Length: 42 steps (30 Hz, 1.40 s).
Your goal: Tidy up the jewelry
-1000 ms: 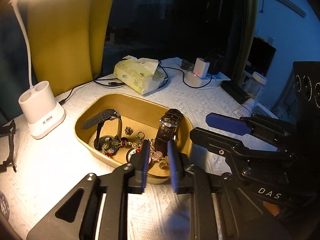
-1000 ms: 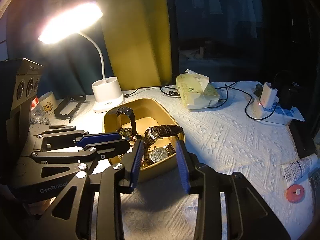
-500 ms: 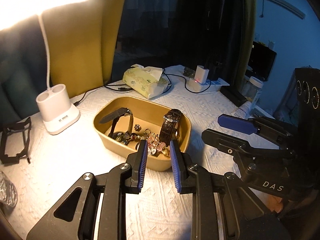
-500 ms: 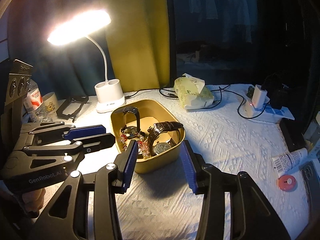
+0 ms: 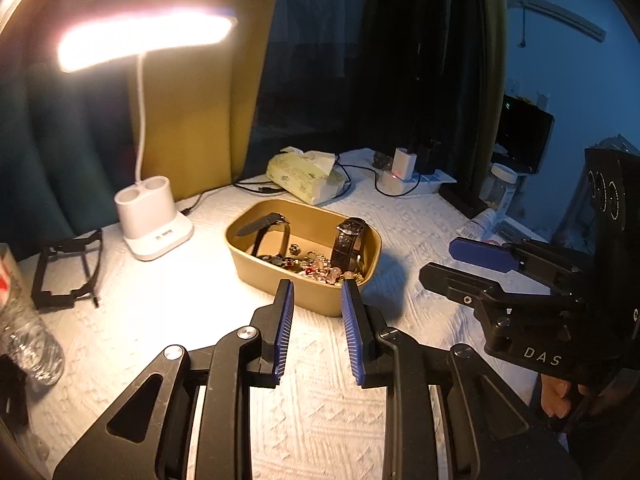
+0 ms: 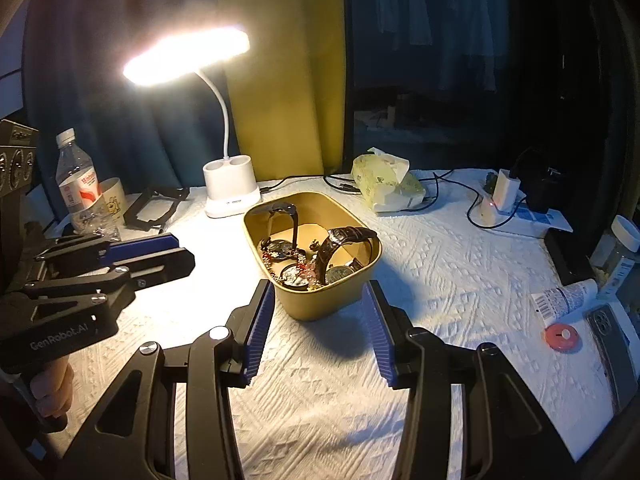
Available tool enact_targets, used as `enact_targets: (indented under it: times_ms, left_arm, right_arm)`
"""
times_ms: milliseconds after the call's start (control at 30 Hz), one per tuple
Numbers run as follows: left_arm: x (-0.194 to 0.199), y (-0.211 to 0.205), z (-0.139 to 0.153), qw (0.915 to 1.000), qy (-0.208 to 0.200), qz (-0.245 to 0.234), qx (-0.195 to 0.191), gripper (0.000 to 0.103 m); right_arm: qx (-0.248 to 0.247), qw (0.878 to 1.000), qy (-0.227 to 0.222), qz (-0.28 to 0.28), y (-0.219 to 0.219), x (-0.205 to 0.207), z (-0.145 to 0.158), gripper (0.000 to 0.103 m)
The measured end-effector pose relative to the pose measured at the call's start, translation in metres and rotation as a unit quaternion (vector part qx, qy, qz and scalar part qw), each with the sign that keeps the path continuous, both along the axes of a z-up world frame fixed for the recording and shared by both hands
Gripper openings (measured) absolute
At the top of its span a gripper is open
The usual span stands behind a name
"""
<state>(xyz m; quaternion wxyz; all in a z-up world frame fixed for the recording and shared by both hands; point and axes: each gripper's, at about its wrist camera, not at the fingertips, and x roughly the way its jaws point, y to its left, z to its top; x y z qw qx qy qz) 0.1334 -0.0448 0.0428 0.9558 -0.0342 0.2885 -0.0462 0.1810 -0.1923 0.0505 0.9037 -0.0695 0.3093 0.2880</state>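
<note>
Watches (image 6: 340,246) stood on edge in the gold tray (image 6: 320,300), its long axis running away from both empty, parted hand-held grippers: left (image 5: 316,300), right (image 6: 320,304).

A lit white desk lamp (image 6: 230,184) brightens the white textured tablecloth (image 6: 440,272) before yellow curtains (image 6: 280,100).

From my feed, the cloth (image 6: 440,280) under both grippers looks like white quilted fabric, bumpy. Just ahead, the tray (image 6: 320,304) is matt tan, maybe card. Brown watch strap (image 6: 344,238) looks like glossy leather. My blue finger pads (image 6: 258,320) are ribbed.
</note>
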Motion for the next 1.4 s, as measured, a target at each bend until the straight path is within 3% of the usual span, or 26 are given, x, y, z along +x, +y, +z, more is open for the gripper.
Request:
enact_targets:
  times_ms: [167,300,800,1167,1400]
  left_arm:
    - [-0.019,0.004,0.005,0.9999,-0.012,0.004,0.004,0.028]
    - [-0.037,0.008,0.011,0.9996,-0.028,0.011,0.003,0.044]
    - [-0.082,0.03,0.028,0.9978,-0.06,0.027,-0.01,0.047]
    - [-0.097,0.047,0.025,0.9964,-0.075,0.04,-0.004,0.047]
    - [-0.099,0.05,0.024,0.9962,-0.078,0.038,-0.004,0.047]
  right_arm:
    - [-0.001,1.0,-0.005,-0.005,0.0,-0.014,0.004,0.046]
    - [-0.001,1.0,-0.012,-0.01,-0.001,-0.026,0.01,0.046]
    - [0.013,0.998,-0.044,-0.037,-0.005,-0.064,0.034,0.047]
    - [0.02,0.995,-0.045,-0.082,-0.01,-0.072,0.031,0.048]
    - [0.011,0.996,-0.041,-0.081,-0.006,-0.074,0.027,0.048]
